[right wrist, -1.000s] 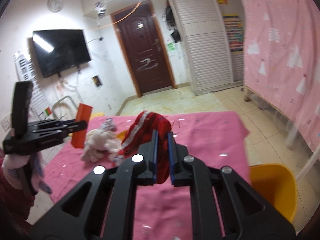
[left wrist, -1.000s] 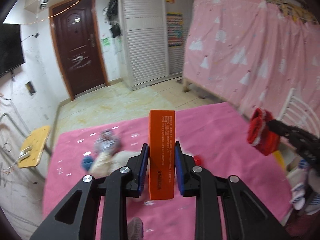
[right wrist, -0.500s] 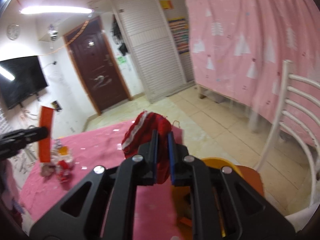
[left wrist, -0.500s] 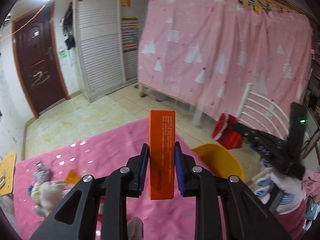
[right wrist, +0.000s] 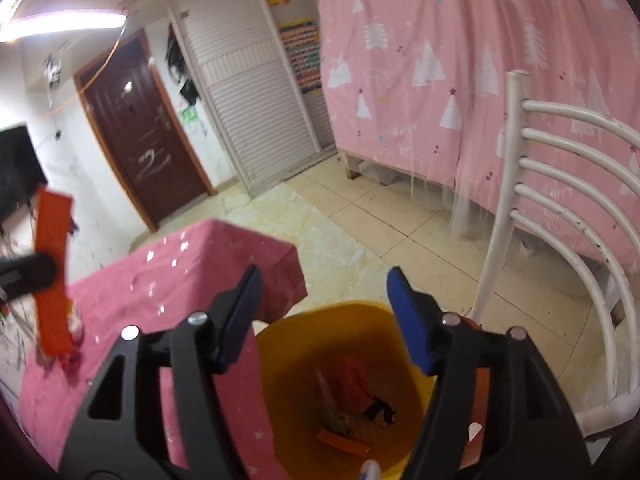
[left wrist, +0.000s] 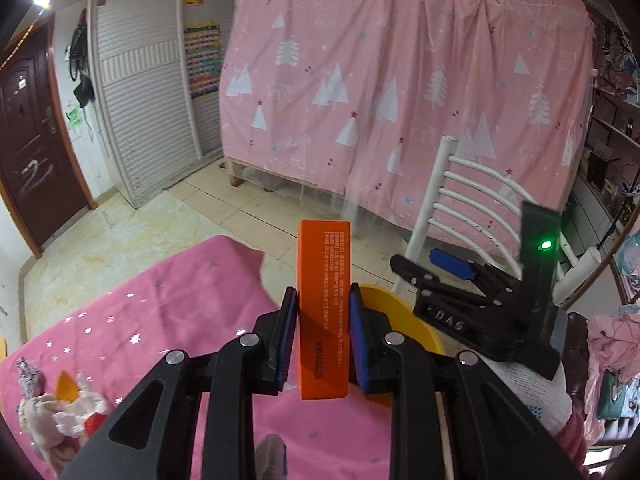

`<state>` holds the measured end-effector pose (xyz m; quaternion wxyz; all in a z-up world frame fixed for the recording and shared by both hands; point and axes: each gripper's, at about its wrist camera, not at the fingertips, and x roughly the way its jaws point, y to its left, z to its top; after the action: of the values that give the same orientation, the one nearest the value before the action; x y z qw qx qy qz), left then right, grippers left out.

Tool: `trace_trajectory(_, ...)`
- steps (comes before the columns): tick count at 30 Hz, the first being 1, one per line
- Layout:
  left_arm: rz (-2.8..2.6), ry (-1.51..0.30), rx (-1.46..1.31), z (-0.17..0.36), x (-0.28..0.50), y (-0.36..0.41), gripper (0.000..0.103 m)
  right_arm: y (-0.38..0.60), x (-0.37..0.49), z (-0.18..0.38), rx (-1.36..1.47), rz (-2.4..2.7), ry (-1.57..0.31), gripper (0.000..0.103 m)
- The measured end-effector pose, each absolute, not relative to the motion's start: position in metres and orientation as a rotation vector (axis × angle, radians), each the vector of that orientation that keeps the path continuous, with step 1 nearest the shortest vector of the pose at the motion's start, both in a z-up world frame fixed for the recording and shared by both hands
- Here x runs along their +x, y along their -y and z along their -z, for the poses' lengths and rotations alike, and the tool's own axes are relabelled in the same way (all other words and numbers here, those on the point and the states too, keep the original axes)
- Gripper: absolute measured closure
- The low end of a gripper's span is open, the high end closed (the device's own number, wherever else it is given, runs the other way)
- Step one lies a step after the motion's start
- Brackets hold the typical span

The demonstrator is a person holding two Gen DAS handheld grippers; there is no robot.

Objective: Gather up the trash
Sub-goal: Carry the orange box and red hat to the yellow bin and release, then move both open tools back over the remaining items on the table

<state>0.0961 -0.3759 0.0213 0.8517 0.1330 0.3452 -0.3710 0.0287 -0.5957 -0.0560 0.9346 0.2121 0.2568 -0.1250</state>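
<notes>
Evidently, the right gripper (right wrist: 326,312), jaws just parted and empty, is held above the yellow plastic bin (right wrist: 280,344) at six o'clock to drop trash, while the tall orange cardboard box (left wrist: 324,304) is kept clamped in the left gripper (left wrist: 322,332) jaws for binning.

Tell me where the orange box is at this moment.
The orange box stands upright, clamped in the left gripper, centre of the left wrist view, just in front of the yellow bin. In the right wrist view it shows at far left, over the pink tablecloth.

home bedroom: curtained bed (left wrist: 400,92), wardrobe (left wrist: 140,92)

Right gripper (right wrist: 324,320) open above yellow bin (right wrist: 304,360)
</notes>
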Motion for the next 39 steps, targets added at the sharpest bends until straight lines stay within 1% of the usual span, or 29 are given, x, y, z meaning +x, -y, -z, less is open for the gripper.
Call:
trace_trajectory(5, 0.829, -0.781, 0.269, -0.007, 0.099, 0.406, 0.085, 0.617, 0.010, 0.049, 0.514, 0.298, -0.465, 0.040)
trace_trajectory(8, 0.811, -0.804, 0.286, 0.003, 0.101, 0.417, 0.080, 0.621, 0.007, 0.045, 0.533, 0.301, -0.446, 0.038)
trace_trajectory(9, 0.810, -0.809, 0.285, 0.005, 0.101, 0.418, 0.076, 0.621, 0.007, 0.045, 0.534, 0.296, -0.444, 0.037)
trace_trajectory(10, 0.810, -0.815, 0.281, 0.006, 0.101, 0.419, 0.069, 0.621, 0.007, 0.044, 0.533, 0.293, -0.443, 0.037)
trace_trajectory(12, 0.806, -0.816, 0.276, 0.008, 0.101, 0.419, 0.061, 0.620, 0.009, 0.043, 0.532, 0.286, -0.442, 0.036)
trace_trajectory(15, 0.797, -0.814, 0.278, 0.008, 0.099, 0.418, 0.060, 0.615, 0.011, 0.042, 0.526, 0.270, -0.440, 0.033)
trace_trajectory(21, 0.771, -0.801, 0.239, -0.002, 0.094, 0.398, 0.060, 0.597, 0.015, 0.036, 0.495, 0.229, -0.440, 0.033)
trace_trajectory(25, 0.735, -0.773, 0.209, -0.012, 0.091, 0.373, 0.057, 0.578, 0.020, 0.032, 0.461, 0.192, -0.445, 0.033)
trace_trajectory(26, 0.723, -0.767, 0.203, -0.014, 0.091, 0.365, 0.056, 0.574, 0.021, 0.031, 0.455, 0.183, -0.445, 0.031)
trace_trajectory(28, 0.692, -0.753, 0.188, -0.019, 0.091, 0.348, 0.054, 0.562, 0.022, 0.028, 0.436, 0.161, -0.447, 0.026)
trace_trajectory(39, 0.496, -0.702, 0.137, -0.036, 0.102, 0.254, 0.046, 0.502, 0.033, 0.017, 0.339, 0.044, -0.471, 0.026)
